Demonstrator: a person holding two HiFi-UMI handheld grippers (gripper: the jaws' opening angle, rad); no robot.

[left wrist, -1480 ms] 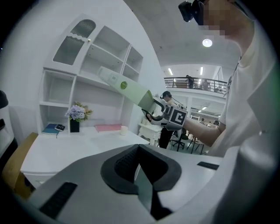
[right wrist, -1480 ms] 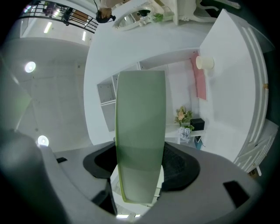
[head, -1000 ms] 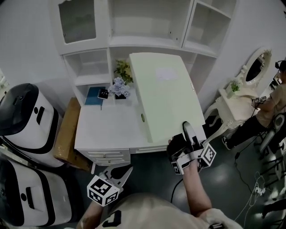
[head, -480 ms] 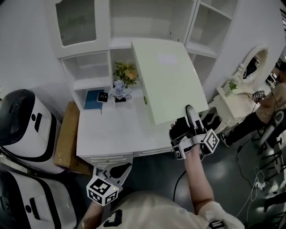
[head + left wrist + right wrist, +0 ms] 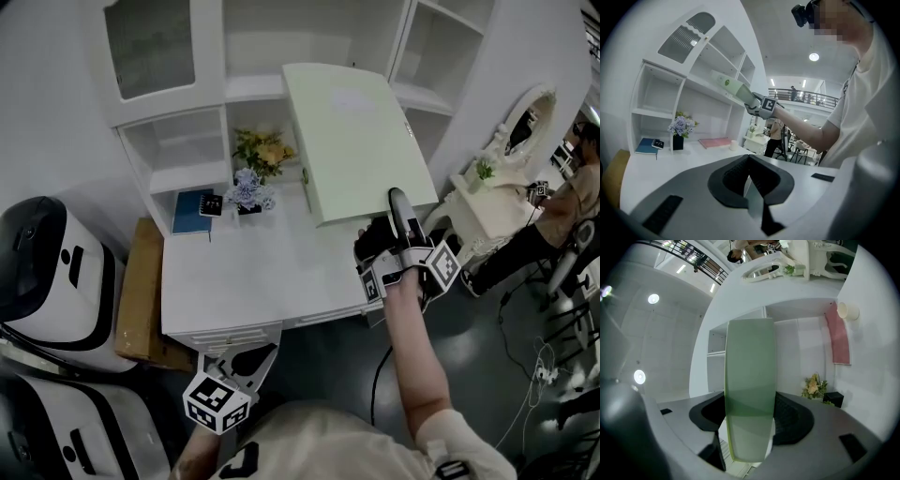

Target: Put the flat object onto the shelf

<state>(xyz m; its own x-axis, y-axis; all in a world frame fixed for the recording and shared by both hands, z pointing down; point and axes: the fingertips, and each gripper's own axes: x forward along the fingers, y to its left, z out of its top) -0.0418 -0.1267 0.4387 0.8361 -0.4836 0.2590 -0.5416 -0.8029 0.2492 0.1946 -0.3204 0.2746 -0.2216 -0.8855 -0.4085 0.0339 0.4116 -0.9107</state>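
Observation:
The flat object is a large pale green board. My right gripper is shut on its near edge and holds it tilted up over the white desk. The board's far end is level with the middle shelf of the white shelving unit. In the right gripper view the board runs straight out from between the jaws of the right gripper. In the left gripper view the board is in the air in front of the shelves. My left gripper is shut and empty, low at the desk's front edge.
On the desk by the shelves are a vase of flowers, a blue book, a pink book and a small cup. White machines and a cardboard box stand left. A vanity with mirror and a person are right.
My right gripper has lifted the green board off the desk and carried it farther in toward the shelving. The left gripper has stayed low at the desk's front edge.

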